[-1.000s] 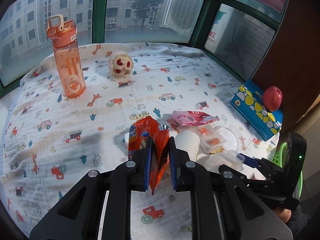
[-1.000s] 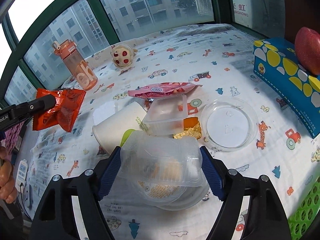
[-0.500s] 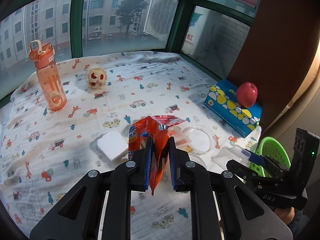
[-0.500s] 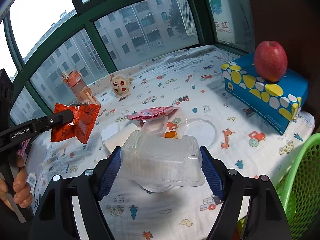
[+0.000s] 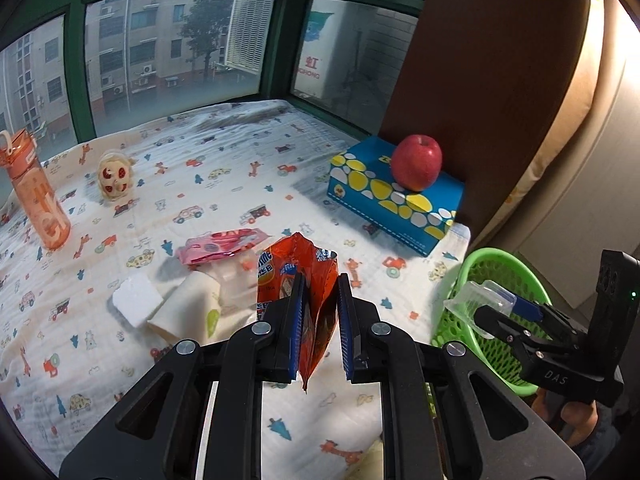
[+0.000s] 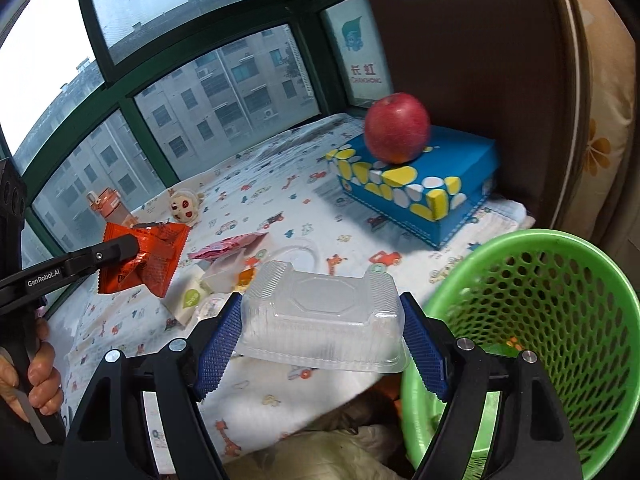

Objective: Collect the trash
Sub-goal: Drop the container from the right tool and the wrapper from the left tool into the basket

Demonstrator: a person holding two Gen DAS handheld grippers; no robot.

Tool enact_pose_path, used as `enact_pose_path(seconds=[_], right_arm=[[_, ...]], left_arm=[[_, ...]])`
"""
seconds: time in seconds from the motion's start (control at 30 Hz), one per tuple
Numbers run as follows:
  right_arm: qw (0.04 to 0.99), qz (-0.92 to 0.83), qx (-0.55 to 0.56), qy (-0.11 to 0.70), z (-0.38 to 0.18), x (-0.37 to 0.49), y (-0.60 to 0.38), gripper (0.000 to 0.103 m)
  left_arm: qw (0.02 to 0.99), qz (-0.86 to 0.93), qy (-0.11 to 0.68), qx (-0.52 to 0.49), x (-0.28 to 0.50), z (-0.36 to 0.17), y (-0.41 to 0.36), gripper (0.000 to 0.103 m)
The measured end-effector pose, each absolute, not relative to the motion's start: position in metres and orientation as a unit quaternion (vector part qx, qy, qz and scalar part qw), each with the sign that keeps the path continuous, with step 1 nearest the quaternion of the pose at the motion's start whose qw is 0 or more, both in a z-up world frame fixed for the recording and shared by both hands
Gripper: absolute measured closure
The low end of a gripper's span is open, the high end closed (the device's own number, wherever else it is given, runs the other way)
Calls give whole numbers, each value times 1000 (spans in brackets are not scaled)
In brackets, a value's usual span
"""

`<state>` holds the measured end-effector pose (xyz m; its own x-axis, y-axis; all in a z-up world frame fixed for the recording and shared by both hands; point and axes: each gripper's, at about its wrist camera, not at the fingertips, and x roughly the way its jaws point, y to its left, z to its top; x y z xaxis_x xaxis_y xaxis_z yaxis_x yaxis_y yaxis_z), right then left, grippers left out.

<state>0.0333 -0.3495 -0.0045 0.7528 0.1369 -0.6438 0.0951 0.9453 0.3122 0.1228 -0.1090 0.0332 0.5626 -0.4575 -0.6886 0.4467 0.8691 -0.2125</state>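
Two pieces of trash are now in the air and have come away from the pile toward the right edge of the bed. A second ago the right tool (image 6: 320, 344) sat low among the litter with its clear plastic container (image 6: 324, 312); now it carries that container beside the rim of the green basket (image 6: 560, 264), not yet over the opening as far as the right wrist view shows. Its jaws press on the two short ends of the container. The left tool (image 5: 318, 320) has followed the same way, its jaws clamped on the orange snack wrapper (image 5: 298, 276), which hangs above the bed's front edge, well apart from the basket.

Left behind on the patterned sheet (image 5: 240, 184), near the middle of the bed, are the pink wrapper (image 5: 220, 245), a white paper cup (image 5: 188, 308) on its side and a white foam block (image 5: 136, 304).

I judge the container is close to its drop; the wrapper should follow, then a return for the rest. The basket sits below the bed's edge, so a release made too early could let the light container fall outside.
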Motion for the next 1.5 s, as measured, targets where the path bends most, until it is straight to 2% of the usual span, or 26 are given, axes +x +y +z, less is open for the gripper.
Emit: enact_pose_path(seconds=[0.5,0.63,0.7,1.4,1.5], right_arm=[[902,-115,201,364,-30,-22,-469,28],[899,-128,211,362,-33,-28,-480,27],[899,-133,217,358,-33,-32,-485,21],[910,-174,232,296,-2,-102,-518,18],[909,-179,238,291,-2,-107,-524,18]], left_arm=[[858,-331,392,35,99,39,-207,88],[851,-344,394,46,92,38,-226,88],[847,-351,396,51,89,37,-235,88],[780,-439,435,96,42,4,-329,88],[772,-445,444,98,37,-2,-336,85]])
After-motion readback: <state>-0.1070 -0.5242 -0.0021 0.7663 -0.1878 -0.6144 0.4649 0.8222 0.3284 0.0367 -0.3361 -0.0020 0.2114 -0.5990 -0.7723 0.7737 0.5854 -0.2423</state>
